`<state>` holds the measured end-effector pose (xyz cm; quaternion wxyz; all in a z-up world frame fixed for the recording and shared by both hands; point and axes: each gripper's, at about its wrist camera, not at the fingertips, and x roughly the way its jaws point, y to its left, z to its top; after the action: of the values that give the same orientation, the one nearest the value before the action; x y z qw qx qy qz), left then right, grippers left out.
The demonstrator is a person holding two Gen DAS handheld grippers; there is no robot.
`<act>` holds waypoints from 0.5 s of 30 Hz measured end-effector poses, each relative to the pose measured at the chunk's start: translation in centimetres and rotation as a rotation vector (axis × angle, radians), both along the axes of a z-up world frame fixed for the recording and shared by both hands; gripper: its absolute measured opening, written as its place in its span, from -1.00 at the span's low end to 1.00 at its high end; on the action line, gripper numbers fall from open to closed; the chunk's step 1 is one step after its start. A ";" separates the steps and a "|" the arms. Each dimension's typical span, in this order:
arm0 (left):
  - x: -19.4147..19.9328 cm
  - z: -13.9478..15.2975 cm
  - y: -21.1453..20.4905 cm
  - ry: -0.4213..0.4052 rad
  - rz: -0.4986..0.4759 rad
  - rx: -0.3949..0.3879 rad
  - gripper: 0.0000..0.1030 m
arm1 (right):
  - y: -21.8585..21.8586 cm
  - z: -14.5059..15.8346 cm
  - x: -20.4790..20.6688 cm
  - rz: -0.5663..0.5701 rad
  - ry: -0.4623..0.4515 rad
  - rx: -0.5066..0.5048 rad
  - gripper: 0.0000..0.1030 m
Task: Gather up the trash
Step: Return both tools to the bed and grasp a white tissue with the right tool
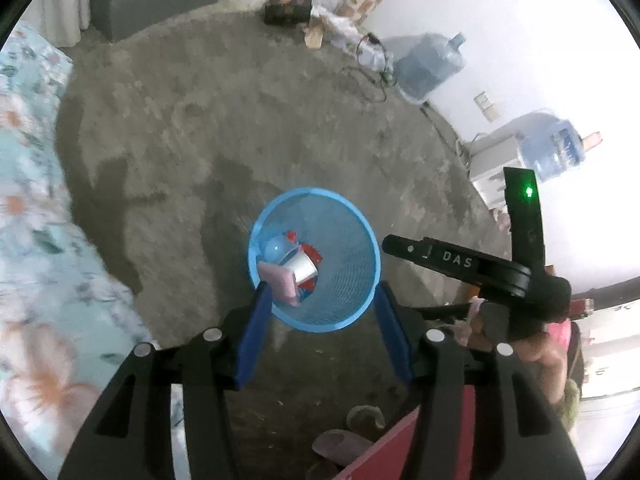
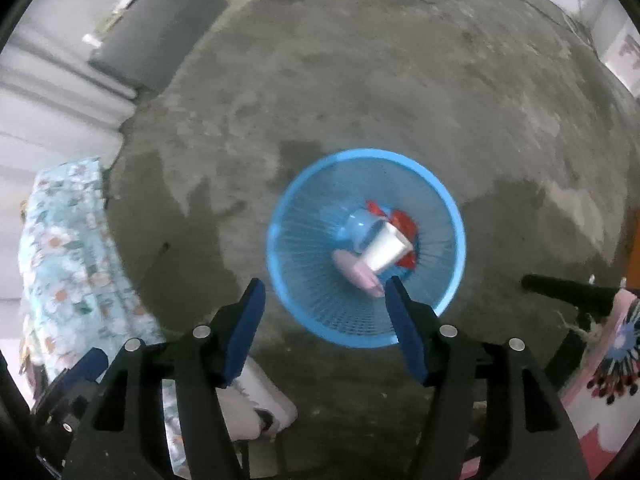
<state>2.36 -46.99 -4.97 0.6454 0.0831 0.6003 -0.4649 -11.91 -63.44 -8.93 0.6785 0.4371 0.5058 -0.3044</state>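
A blue mesh waste basket (image 1: 352,240) stands on the concrete floor; it also shows in the right wrist view (image 2: 440,200). Inside lie a white paper cup (image 1: 302,266) (image 2: 386,250), a pink packet (image 1: 280,280) (image 2: 358,270), a blue round piece (image 1: 274,246) (image 2: 356,224) and red scraps (image 1: 312,252) (image 2: 402,220). My left gripper (image 1: 322,292) hangs open and empty above the basket's near rim. My right gripper (image 2: 324,284) is open and empty above the basket's near left side. The right gripper's body (image 1: 460,260) shows in the left wrist view.
A floral bedspread (image 1: 36,240) (image 2: 68,248) lies to the left. Two water jugs (image 1: 430,64), cables (image 1: 372,76) and boxes (image 1: 288,10) line the far wall. Slippers (image 1: 352,432) lie near my feet. A grey cabinet (image 2: 160,28) stands at the back left.
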 end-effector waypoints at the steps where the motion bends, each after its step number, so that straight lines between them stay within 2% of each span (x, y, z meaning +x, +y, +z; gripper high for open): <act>1: 0.1 0.7 0.9 -0.001 0.002 -0.013 0.09 | 0.4 0.8 0.4 0.017 -0.016 -0.009 0.21; 6: 1.3 4.9 6.6 -0.060 0.046 -0.071 0.15 | 4.1 5.5 4.0 0.154 -0.093 -0.081 0.30; 11: 3.7 9.5 14.6 -0.133 0.151 -0.126 0.23 | 8.3 9.5 7.9 0.295 -0.179 -0.117 0.37; 15: 5.9 12.8 21.8 -0.185 0.246 -0.172 0.30 | 12.6 12.9 11.3 0.410 -0.286 -0.118 0.43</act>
<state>8.27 -25.16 7.84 0.7549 -0.0042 0.5019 -0.4222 -0.64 -50.86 3.94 0.8152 0.3236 0.4640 -0.1243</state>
